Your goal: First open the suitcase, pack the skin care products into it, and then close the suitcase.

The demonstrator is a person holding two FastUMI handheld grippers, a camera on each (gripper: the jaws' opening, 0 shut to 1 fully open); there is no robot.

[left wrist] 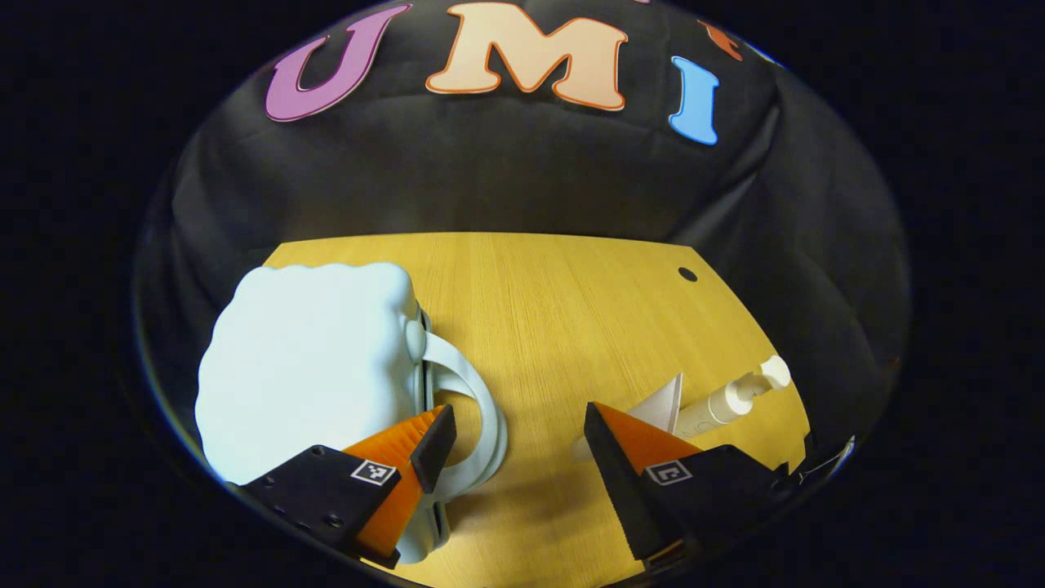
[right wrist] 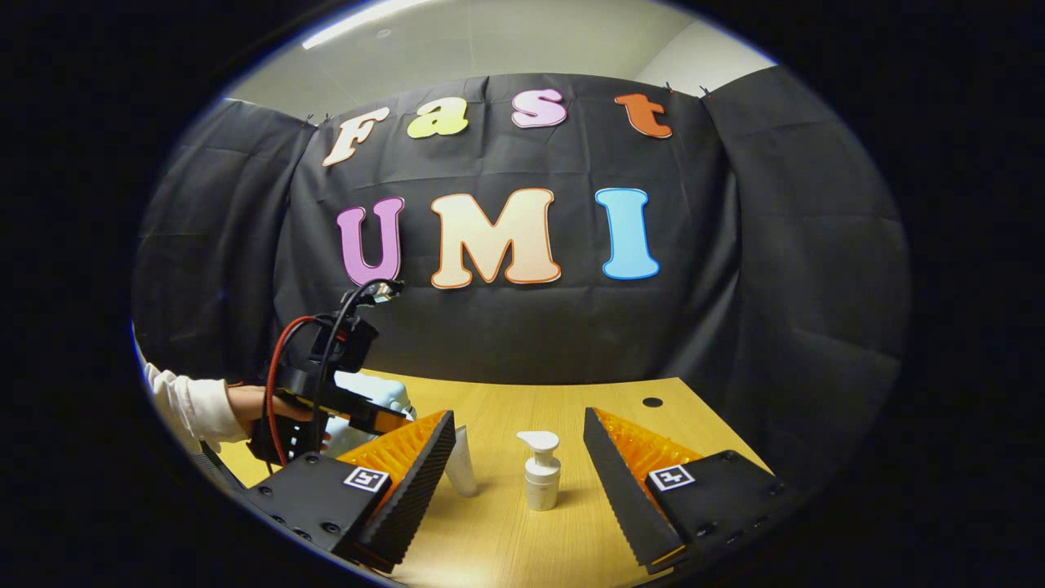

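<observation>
A pale blue suitcase point(left wrist: 310, 367) lies shut on the wooden table point(left wrist: 571, 310), its handle point(left wrist: 482, 408) pointing right. My left gripper point(left wrist: 518, 445) is open, with its left fingertip over the handle loop and nothing between the fingers. To its right stand a white pump bottle point(left wrist: 731, 400) and a white tube point(left wrist: 665, 400). In the right gripper view, my right gripper point(right wrist: 518, 449) is open above the table. The pump bottle point(right wrist: 540, 474) stands upright ahead, between its fingers. The tube point(right wrist: 463, 465) stands by the left finger. The suitcase point(right wrist: 384, 392) is partly hidden behind the left gripper point(right wrist: 371, 418).
A hand with a white sleeve point(right wrist: 188, 408) holds the left gripper at the left. A small round hole point(left wrist: 687, 274) sits near the table's far right corner. Black cloth closes off the back and sides.
</observation>
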